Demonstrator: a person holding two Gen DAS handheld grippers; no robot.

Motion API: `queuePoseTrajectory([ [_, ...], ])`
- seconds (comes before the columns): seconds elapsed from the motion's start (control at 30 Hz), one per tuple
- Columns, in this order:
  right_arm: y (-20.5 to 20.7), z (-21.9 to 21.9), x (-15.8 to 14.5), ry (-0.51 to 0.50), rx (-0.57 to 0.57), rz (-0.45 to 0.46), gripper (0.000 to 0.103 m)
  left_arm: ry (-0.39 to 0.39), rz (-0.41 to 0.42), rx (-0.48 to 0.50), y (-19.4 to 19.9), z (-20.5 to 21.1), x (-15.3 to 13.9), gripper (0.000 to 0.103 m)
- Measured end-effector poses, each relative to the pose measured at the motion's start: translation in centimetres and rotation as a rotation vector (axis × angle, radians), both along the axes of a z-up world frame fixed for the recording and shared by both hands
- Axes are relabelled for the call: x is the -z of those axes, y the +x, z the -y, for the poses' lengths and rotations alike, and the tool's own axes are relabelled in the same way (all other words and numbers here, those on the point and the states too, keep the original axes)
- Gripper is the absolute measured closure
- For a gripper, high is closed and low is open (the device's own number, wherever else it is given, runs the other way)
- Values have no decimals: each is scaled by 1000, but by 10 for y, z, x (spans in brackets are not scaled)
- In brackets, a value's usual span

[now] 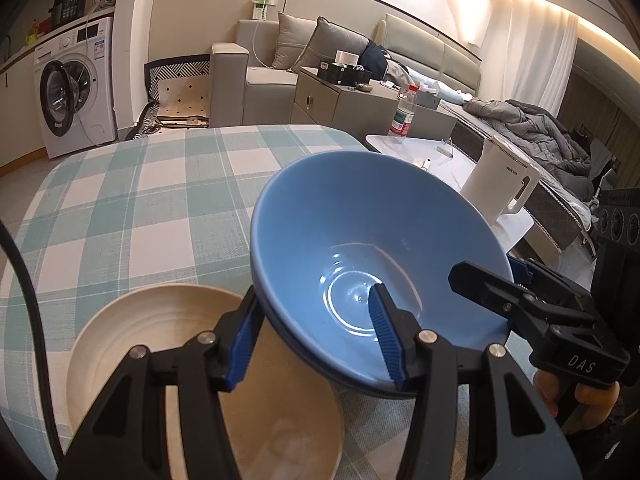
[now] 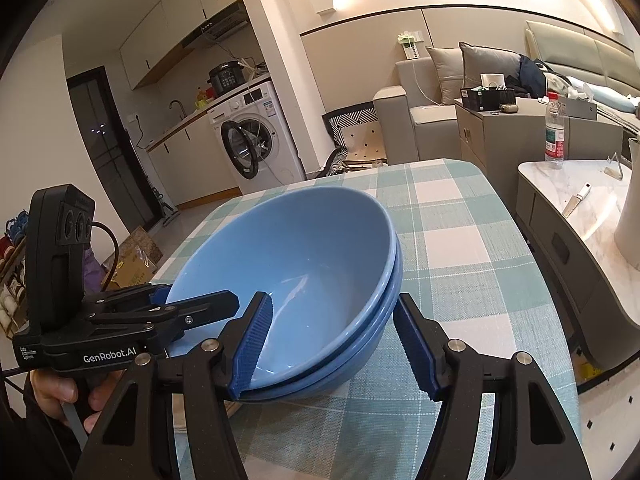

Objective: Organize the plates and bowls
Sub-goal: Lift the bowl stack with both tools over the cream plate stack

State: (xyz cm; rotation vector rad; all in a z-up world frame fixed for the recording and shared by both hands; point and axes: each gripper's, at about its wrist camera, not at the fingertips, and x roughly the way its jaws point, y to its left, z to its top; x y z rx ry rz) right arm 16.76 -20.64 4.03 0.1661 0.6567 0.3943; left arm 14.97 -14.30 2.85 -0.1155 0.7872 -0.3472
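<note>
Step in hand: two-handed grip on the blue bowl stack (image 1: 360,240), two bowls nested, on the checked tablecloth (image 1: 140,200) near the table's right edge. Left gripper (image 1: 314,292) straddles the wall at the stack's 7 o'clock in its own view, one pad outside and one lying on the inner face; jaws part-way closed and, as far as I can read it, clamped on both rims. Right gripper (image 2: 332,298) does the same at 6 o'clock in its view, inner pad flat on the glaze and outer pad against the lower bowl's rim, so also clamped on the stack. Cream plate (image 1: 140,320) sits at the stack's 8 o'clock, and the bowl rim overlaps its edge in the left view. I can't tell whether the stack's foot is on the cloth or just off it. My read: bowls are already nested, plate not yet sorted, so the task is roughly mid-way. Likely next move is to carry the stack as one unit, probably onto the plate at 8 o'clock or clear of it. That needs both hands moving together, rims kept level, and equal squeeze. Glazed walls are slick and the upper bowl can slide in the lower if tilted. Set the foot down flat before releasing.
</note>
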Motion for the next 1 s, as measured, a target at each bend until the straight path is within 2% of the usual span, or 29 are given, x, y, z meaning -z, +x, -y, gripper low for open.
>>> queuePoseTrajectory([
  [0.57, -19, -20, -26, 16, -41, 45, 38, -11, 66, -42, -27, -25, -25, 50],
  [1.0, -25, -61, -32, 24, -115, 48, 38, 0, 89, -110, -50, -58, -34, 50],
])
